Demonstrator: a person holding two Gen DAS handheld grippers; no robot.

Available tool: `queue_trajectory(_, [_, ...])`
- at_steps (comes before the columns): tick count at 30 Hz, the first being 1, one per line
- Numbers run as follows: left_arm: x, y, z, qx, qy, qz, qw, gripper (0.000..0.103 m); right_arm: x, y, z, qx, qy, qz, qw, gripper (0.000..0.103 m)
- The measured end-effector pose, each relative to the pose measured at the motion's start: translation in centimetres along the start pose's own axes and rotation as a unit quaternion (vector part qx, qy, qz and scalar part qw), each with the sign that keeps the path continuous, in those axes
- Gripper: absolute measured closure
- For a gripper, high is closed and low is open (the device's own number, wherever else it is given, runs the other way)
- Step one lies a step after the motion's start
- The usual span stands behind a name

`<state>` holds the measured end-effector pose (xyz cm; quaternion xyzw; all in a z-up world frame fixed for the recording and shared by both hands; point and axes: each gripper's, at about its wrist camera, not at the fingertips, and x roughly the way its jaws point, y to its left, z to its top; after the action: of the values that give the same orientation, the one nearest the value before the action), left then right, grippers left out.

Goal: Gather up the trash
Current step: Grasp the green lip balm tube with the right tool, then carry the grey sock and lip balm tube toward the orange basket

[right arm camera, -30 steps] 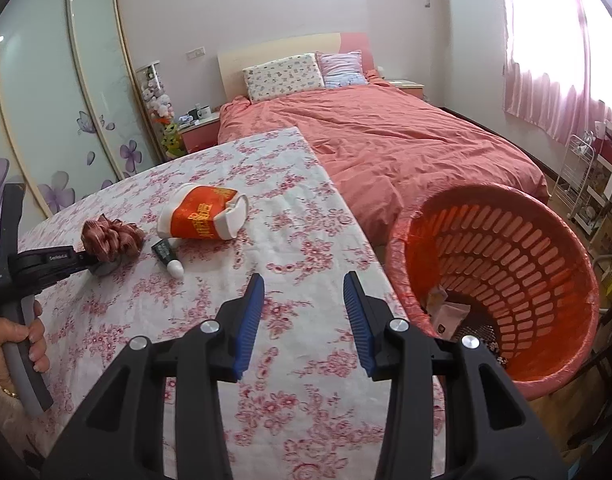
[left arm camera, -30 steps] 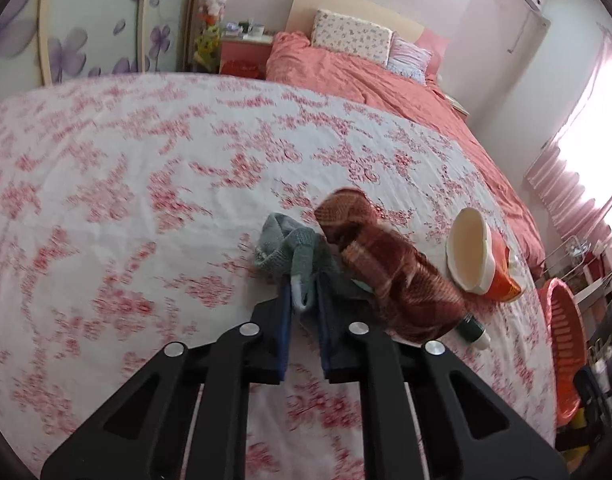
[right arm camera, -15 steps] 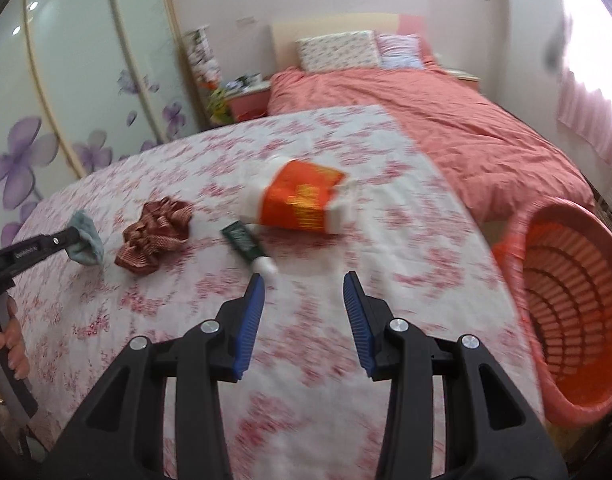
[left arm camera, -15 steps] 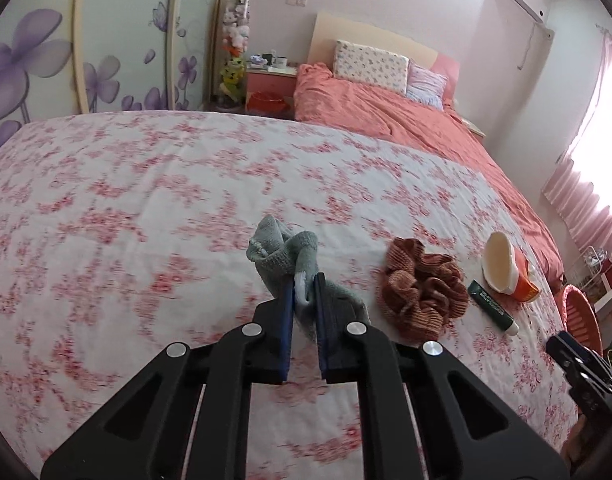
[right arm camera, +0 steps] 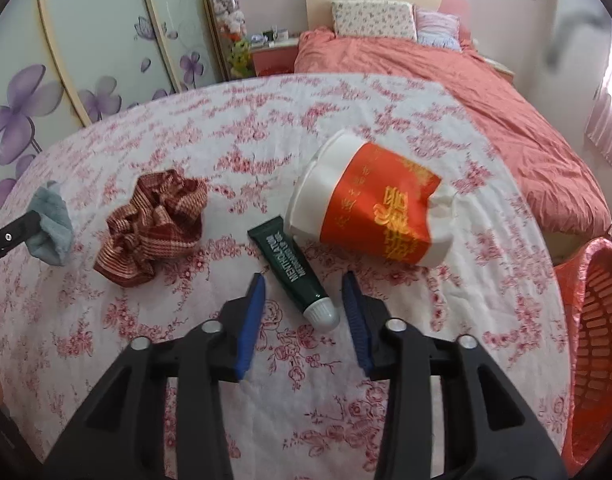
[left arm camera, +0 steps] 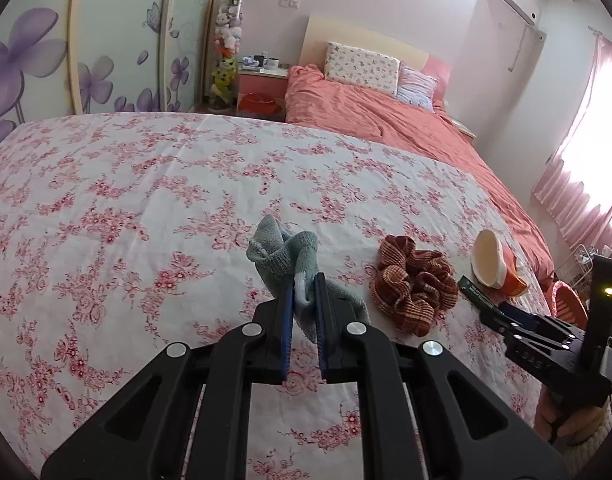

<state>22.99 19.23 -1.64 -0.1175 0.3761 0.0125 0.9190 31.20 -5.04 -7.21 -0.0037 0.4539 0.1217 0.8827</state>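
Note:
My left gripper (left arm camera: 304, 282) is shut on a grey-green sock (left arm camera: 284, 258) and holds it above the floral tablecloth (left arm camera: 106, 200); the sock also shows in the right wrist view (right arm camera: 52, 222). My right gripper (right arm camera: 304, 278) is open, its fingers on either side of the capped end of a dark green tube (right arm camera: 294, 268) that lies flat. A crushed red and white paper cup (right arm camera: 369, 208) lies just beyond the tube. A brown checked scrunchie (right arm camera: 154, 224) lies left of the tube. In the left wrist view, scrunchie (left arm camera: 415, 286), tube (left arm camera: 471, 290) and cup (left arm camera: 491, 262) lie to the right.
An orange plastic basket (right arm camera: 593, 340) stands beside the table at the right edge. A bed with a salmon duvet (left arm camera: 385, 116) lies beyond the table. Sliding wardrobe doors with purple flowers (left arm camera: 86, 40) are at the left.
My right gripper has swung left from the basket and come down over the green tube. My left gripper has lifted the sock clear of the scrunchie and drawn back.

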Motion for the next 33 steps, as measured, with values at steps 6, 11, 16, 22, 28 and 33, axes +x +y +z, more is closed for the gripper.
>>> queue_trajectory(6, [0.3,-0.6,-0.3,0.007,0.005,-0.008,0.9999,0.093,-0.5,0.8,-0.4,-0.005,0.001,0.028,1.0,0.079])
queue_trajectory(11, [0.3,-1.1,-0.7,0.012,0.008,-0.011,0.9998,0.093,0.1,1.0,0.1,-0.004,0.003,0.012,1.0,0.078])
queue_trajectory(16, [0.3,-1.5,-0.8,0.015,0.01,-0.014,0.9997,0.093,0.3,1.5,0.0,-0.02,-0.003,-0.009,1.0,0.082])
queue_trajectory(22, [0.0,-2.0,-1.0,0.018,0.01,-0.018,0.9996,0.093,-0.6,1.4,-0.9,-0.019,-0.014,-0.002,1.0,0.084])
queue_trajectory(28, [-0.7,-2.9,-1.2,0.024,0.006,-0.024,0.9994,0.093,-3.7,1.2,-1.7,-0.008,-0.04,0.012,0.999,0.084])
queue_trajectory(33, [-1.7,-4.2,-1.5,0.034,0.001,-0.033,0.9989,0.093,-6.2,0.8,-2.4,0.002,-0.059,0.016,0.998,0.084])
